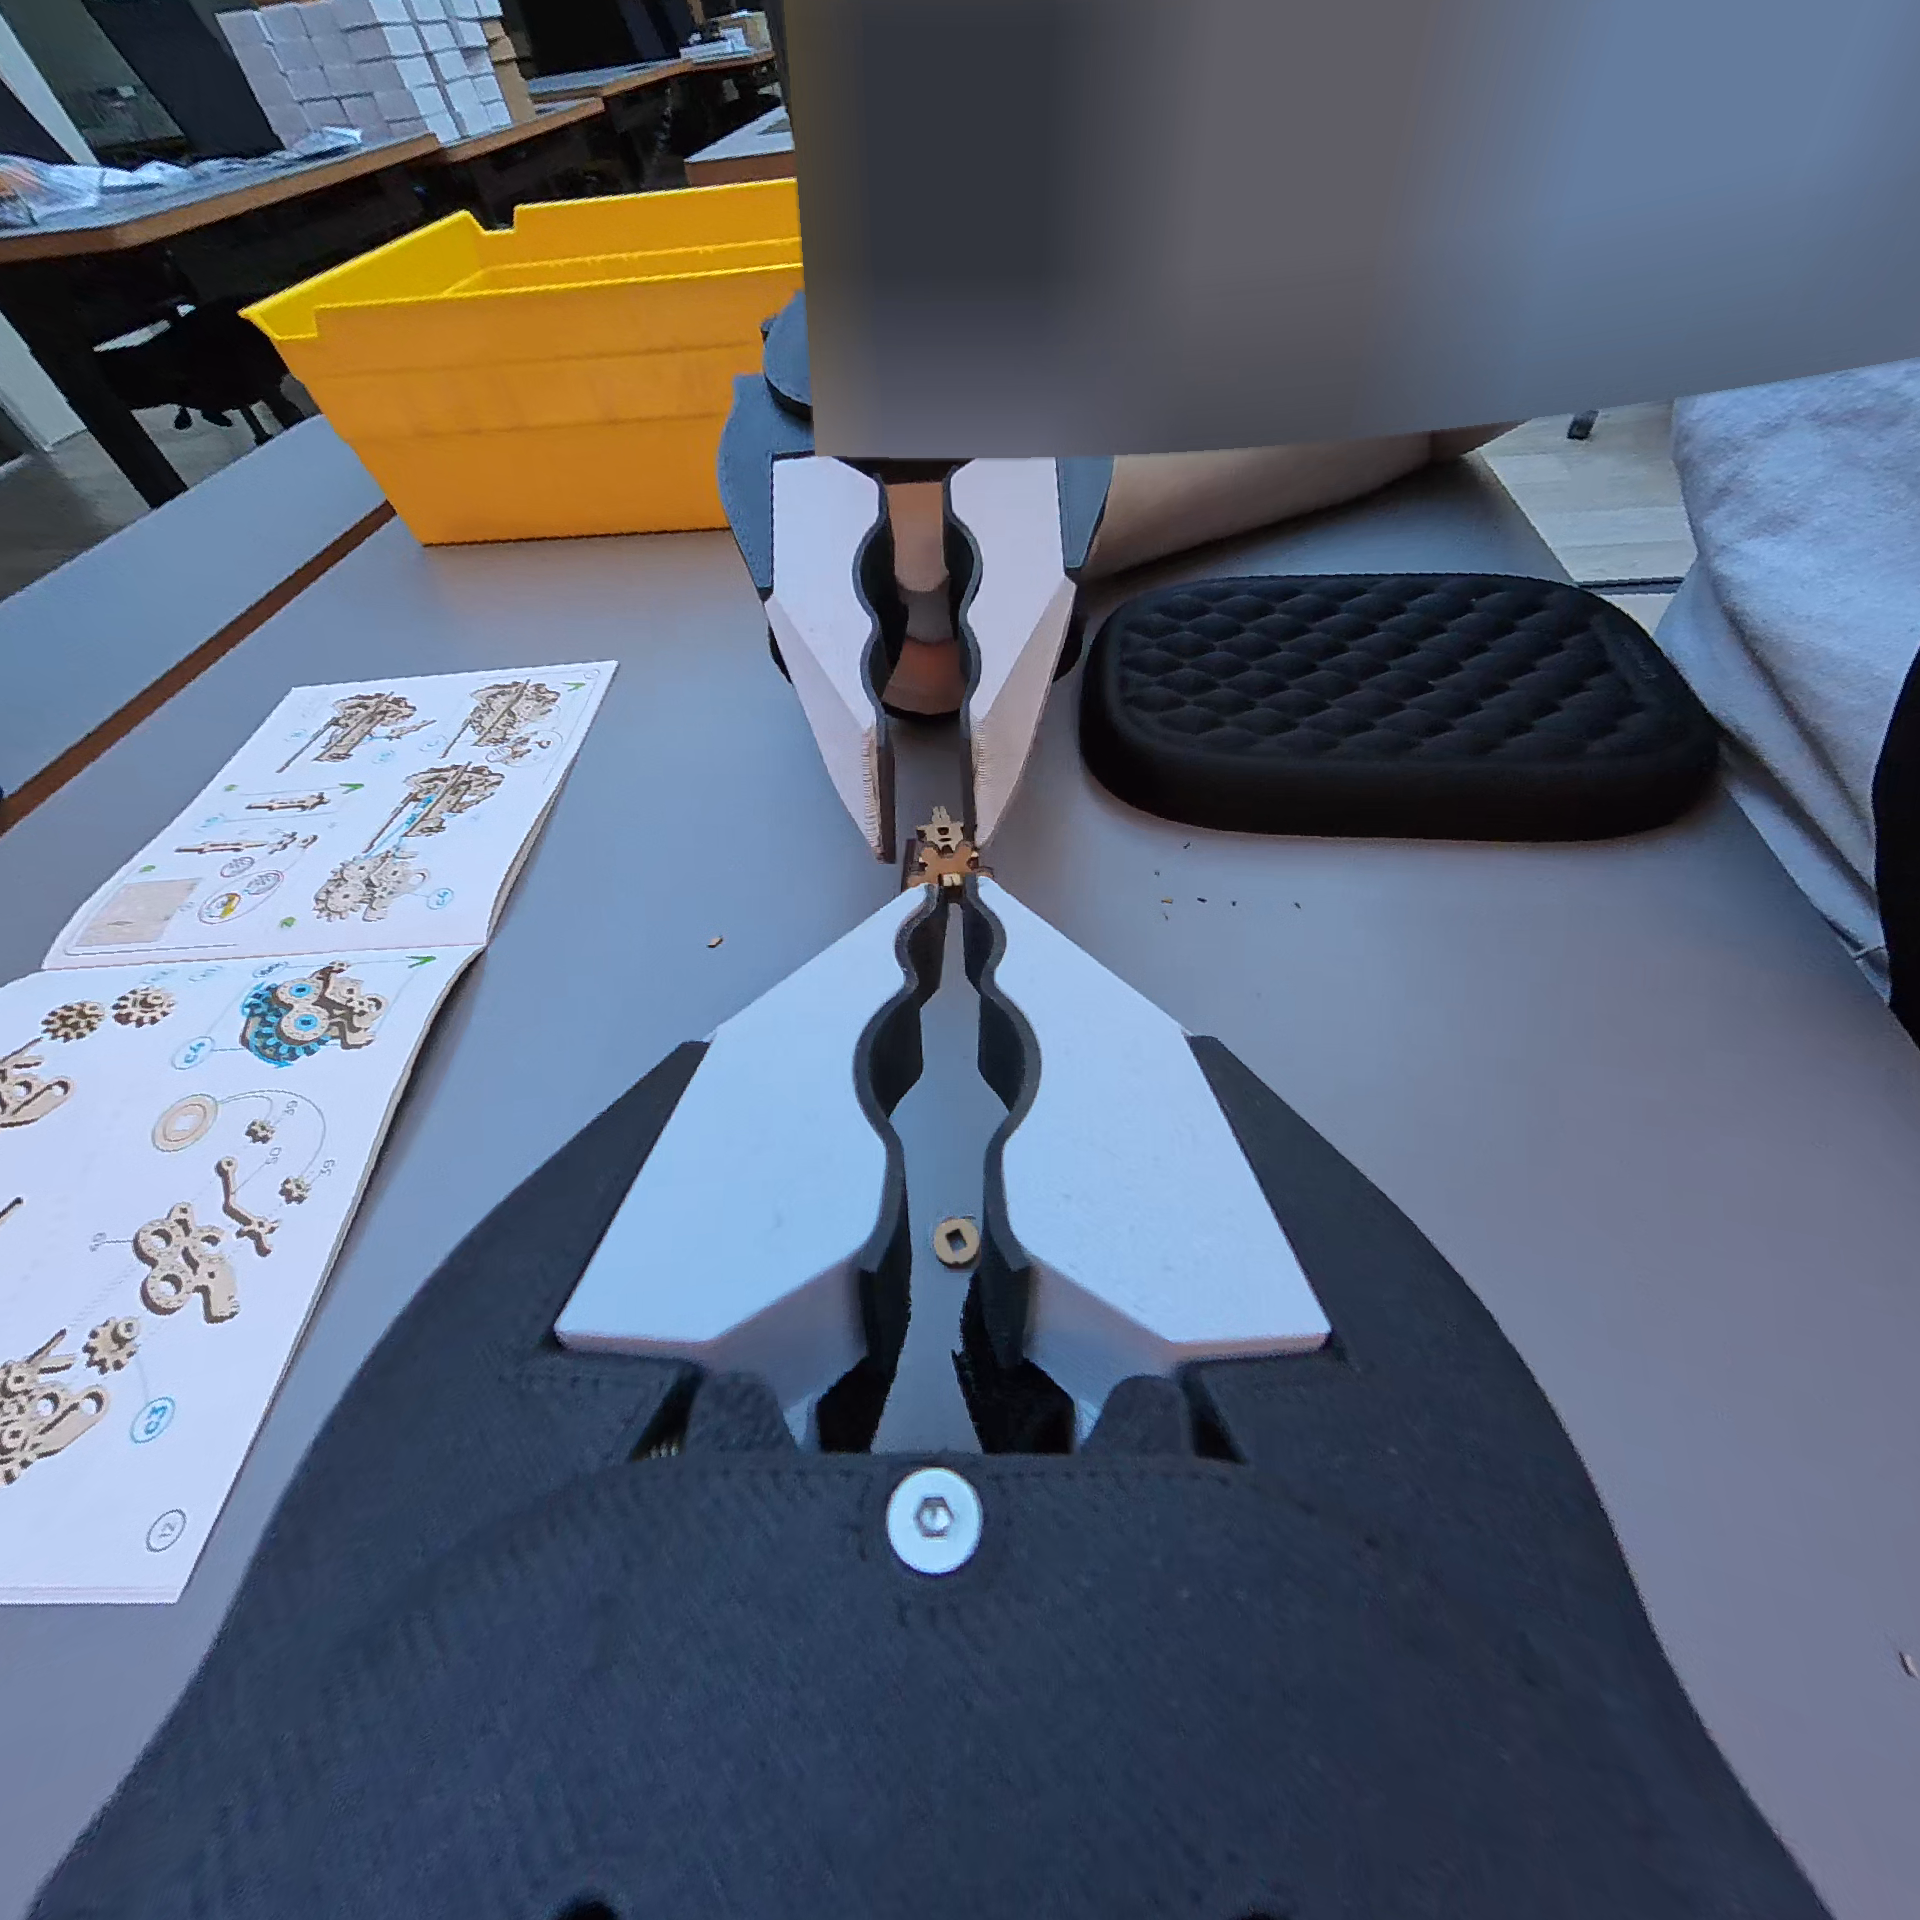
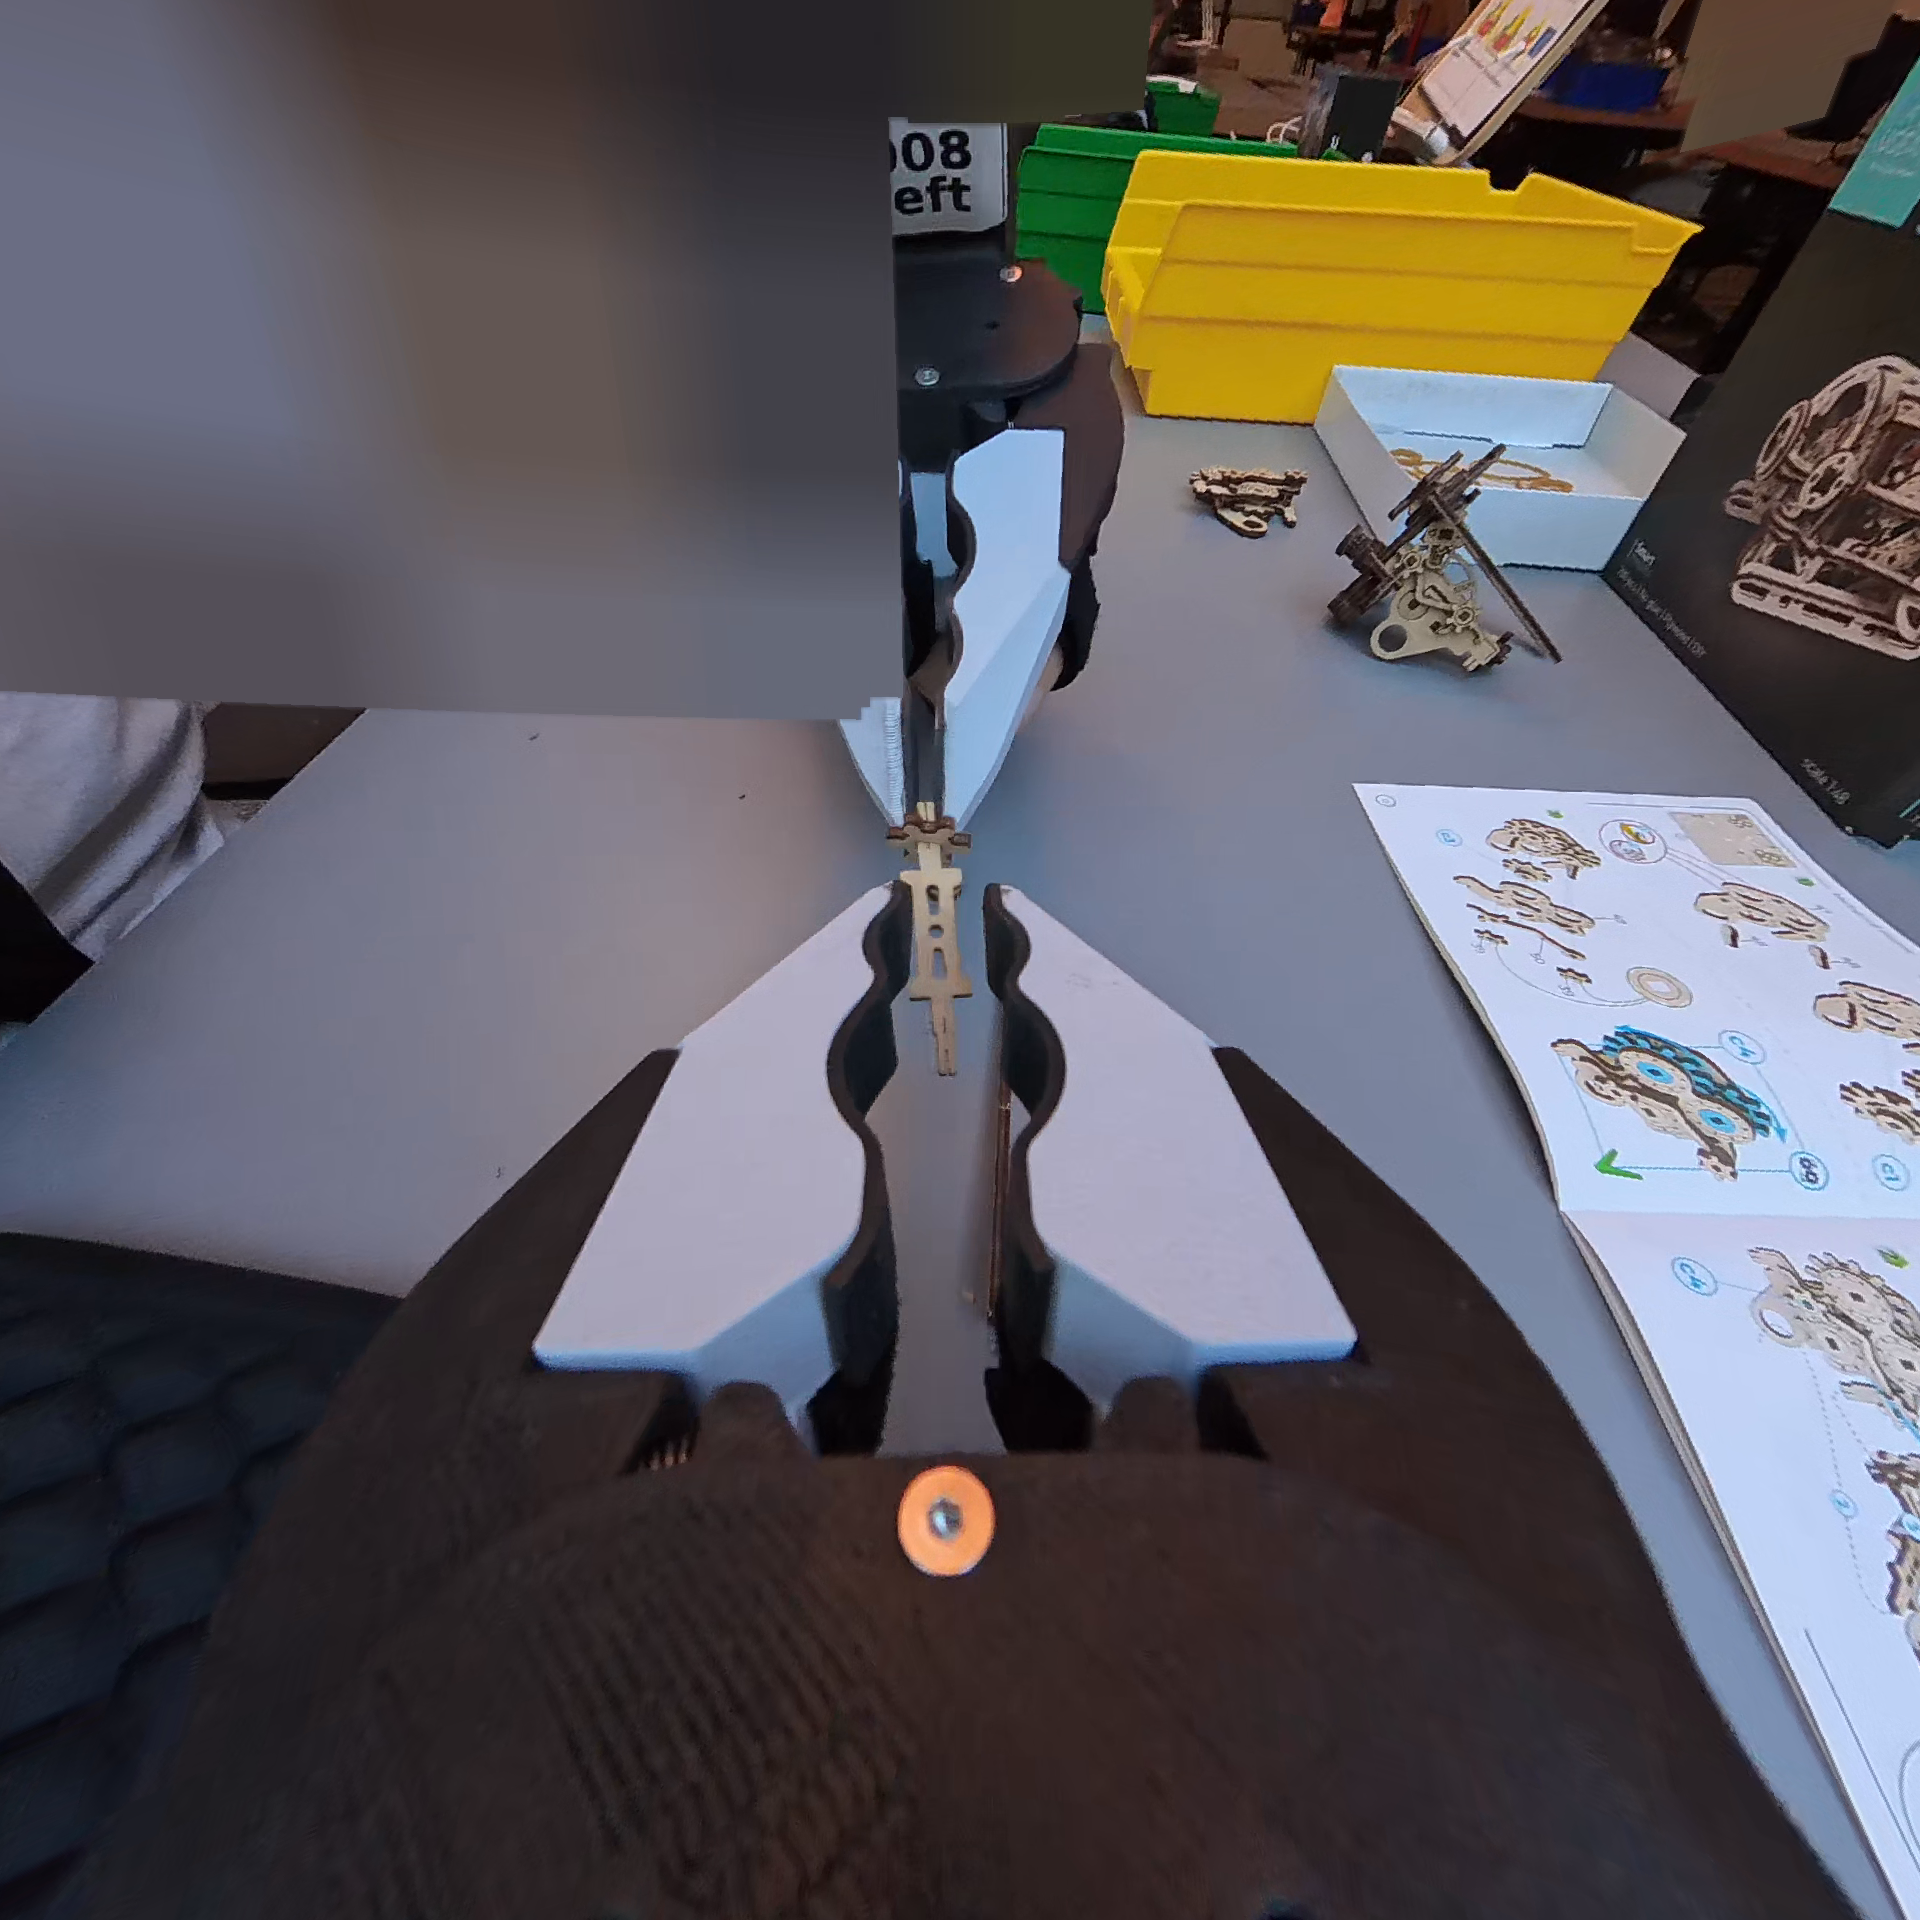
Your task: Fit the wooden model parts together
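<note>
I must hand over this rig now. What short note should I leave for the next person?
Left gripper: jaws shut on one end of the wooden strip.
Right gripper: jaws open on either side of the strip, not gripping.
Done: small toothed piece sits on the strip by the left tips; seating unclear.
Left: probably press it home. The partly built model stands apart.

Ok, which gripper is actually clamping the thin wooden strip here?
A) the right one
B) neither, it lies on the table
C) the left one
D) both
C: the left gripper is pinched shut on the far end of the wooden strip, while the right gripper has its jaws apart, with a gap either side of the strip.
</note>
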### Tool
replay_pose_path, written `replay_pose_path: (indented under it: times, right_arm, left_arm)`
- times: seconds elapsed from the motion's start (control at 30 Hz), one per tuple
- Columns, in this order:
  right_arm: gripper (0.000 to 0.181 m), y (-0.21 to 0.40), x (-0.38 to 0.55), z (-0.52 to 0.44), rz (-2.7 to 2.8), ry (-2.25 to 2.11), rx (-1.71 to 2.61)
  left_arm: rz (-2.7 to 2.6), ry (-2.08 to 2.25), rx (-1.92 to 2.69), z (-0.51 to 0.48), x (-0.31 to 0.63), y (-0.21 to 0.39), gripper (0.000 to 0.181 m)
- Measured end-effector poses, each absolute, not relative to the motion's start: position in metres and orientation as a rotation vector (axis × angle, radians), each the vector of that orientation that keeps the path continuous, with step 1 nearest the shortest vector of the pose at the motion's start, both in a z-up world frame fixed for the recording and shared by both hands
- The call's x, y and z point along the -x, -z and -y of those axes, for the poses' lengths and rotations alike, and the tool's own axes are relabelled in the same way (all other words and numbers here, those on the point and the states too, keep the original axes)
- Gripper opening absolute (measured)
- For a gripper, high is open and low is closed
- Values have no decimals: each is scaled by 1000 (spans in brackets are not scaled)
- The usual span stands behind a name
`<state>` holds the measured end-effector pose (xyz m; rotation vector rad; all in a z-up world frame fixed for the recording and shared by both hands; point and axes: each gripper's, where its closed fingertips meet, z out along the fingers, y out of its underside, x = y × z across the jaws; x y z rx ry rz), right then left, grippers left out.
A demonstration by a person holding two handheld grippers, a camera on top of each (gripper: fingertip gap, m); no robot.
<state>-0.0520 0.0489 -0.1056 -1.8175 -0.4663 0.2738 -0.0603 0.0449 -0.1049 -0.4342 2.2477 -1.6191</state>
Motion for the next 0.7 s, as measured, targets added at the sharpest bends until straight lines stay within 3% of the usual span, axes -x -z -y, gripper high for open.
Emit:
replay_pose_path:
  times: [0.03,0.27,0.7]
  right_arm:
    - [6,104,53,-49,475,-268,1806]
    - [14,106,51,-50,458,-260,1815]
    - [9,105,54,-49,483,-262,1805]
  left_arm:
    - [-2235,1618,438,-45,59,104,0]
    - [-2223,1628,441,-46,58,103,0]
    - [-2199,1655,451,-47,57,99,0]
